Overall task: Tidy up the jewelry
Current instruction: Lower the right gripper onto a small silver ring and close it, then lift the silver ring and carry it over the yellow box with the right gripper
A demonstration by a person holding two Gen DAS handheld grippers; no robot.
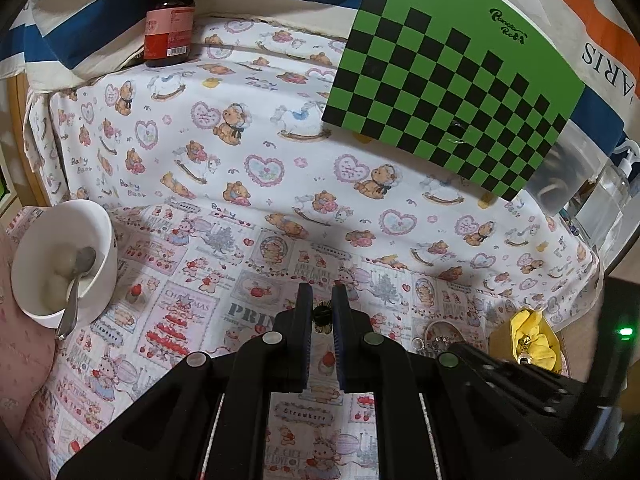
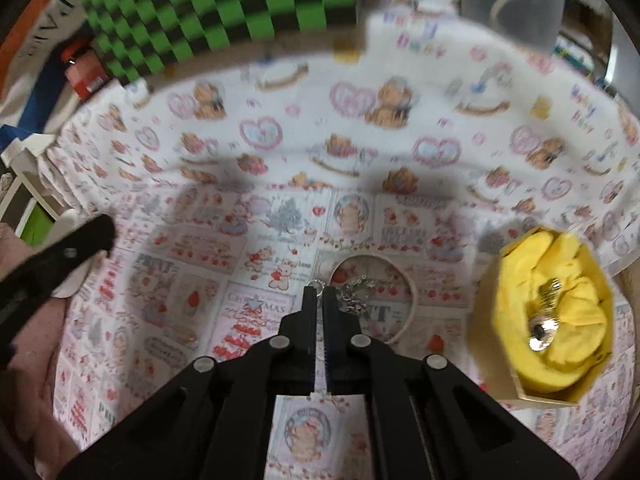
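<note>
While my left gripper (image 1: 322,300) pinches a small black-and-gold brooch (image 1: 322,317) above the printed cloth (image 1: 224,184), my right gripper (image 2: 319,294) clamps a silver chain (image 2: 354,292) beside the yellow-lined box (image 2: 544,320).

A green-and-black checkered board (image 1: 452,92) is seen at upper right. A dark jar (image 1: 170,26) is capped and labelled in red, upper left. Bear-and-heart prints cover the white cloth (image 1: 280,152). Yellow fabric fills the tan box (image 2: 536,320); the bowl (image 1: 64,258) is white.
</note>
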